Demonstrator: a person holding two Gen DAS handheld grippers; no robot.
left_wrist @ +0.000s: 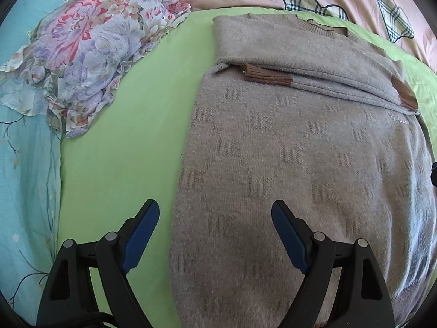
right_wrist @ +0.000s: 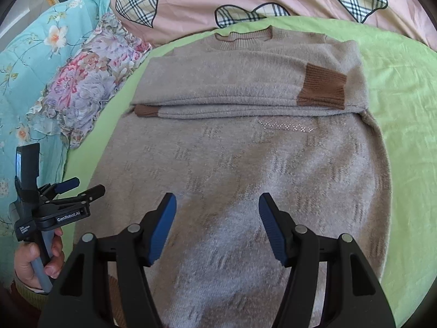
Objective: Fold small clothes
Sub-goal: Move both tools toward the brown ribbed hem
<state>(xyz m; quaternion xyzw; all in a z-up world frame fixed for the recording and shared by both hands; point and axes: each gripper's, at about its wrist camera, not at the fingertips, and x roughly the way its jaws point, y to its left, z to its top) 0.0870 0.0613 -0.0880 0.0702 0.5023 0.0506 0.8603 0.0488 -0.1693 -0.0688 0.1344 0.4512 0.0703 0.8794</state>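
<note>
- Round the edges: a floral cloth bunched up at the left of the green sheet, just beside the sweater's shoulder but not touching it.
- Behind that, a teal flowered bedcover down the left, and a pink quilt with plaid hearts across the far side.
- Nothing lies on top of the sweater; it's flat on the green sheet, neck at the far end, hem nearest the cameras.
- Both sleeves are folded across the chest, brown cuffs showing, one at each side.
- Left gripper: jaws wide, holding nothing, straddling the sweater's left edge near the hem — one finger above the sheet, the other above the knit.
- Right gripper: jaws wide too, holding nothing, hanging above the lower middle of the sweater.
- From the right wrist view, the left gripper sits off the sweater's left edge, a hand round its handle.
</note>
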